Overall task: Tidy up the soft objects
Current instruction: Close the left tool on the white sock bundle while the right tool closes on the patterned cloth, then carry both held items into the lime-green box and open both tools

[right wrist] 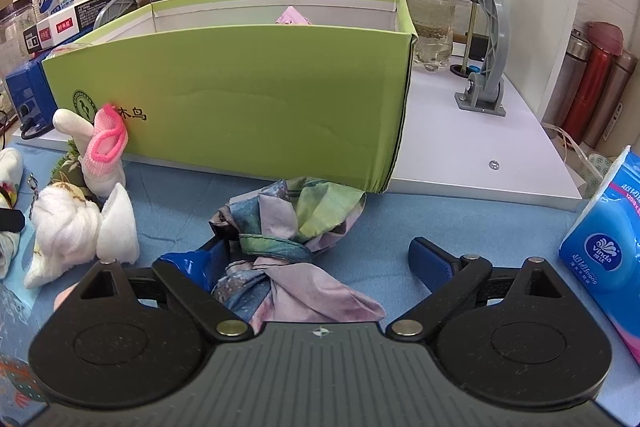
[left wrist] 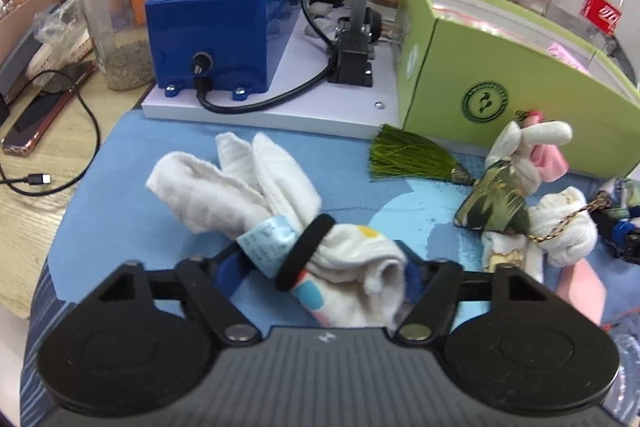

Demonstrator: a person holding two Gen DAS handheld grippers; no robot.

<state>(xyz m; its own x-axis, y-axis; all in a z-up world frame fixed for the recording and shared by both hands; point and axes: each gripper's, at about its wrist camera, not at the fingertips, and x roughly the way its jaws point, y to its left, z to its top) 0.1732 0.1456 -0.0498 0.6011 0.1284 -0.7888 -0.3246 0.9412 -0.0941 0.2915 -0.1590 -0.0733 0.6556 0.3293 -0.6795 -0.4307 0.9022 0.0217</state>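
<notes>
- Between the pads of the left gripper (left wrist: 320,271), near edge of the blue mat (left wrist: 160,147): white cloth bundle (left wrist: 352,267), cinched by a black hair band (left wrist: 304,251) and a pale paper label
- Left jaws closed in on the bundle, both blue pads against its sides, so gripped by the look of it
- Long axis of the bundle slanted, loose floppy ends fanned out far and left, rolled end near and right; grip placed on the thick rolled end, just near of the band
- Green box (left wrist: 500,67) far and right of the bundle, open at the top, something pink already inside; probably the place to drop into, hence a lift up, right and away, high enough to clear the near wall
- Seen from the right wrist, knotted scarf (right wrist: 292,239) on the mat just near of the same box wall, knot roughly centred in the jaw gap but crowded toward the left side
- Right gripper (right wrist: 318,255) open wide, left pad touching the scarf, right pad well clear of it
- Nearer to the white bundle: left hand; nearer to the scarf: right hand
- Risk, as a judgement: trailing loose ends catching on the box rim
</notes>
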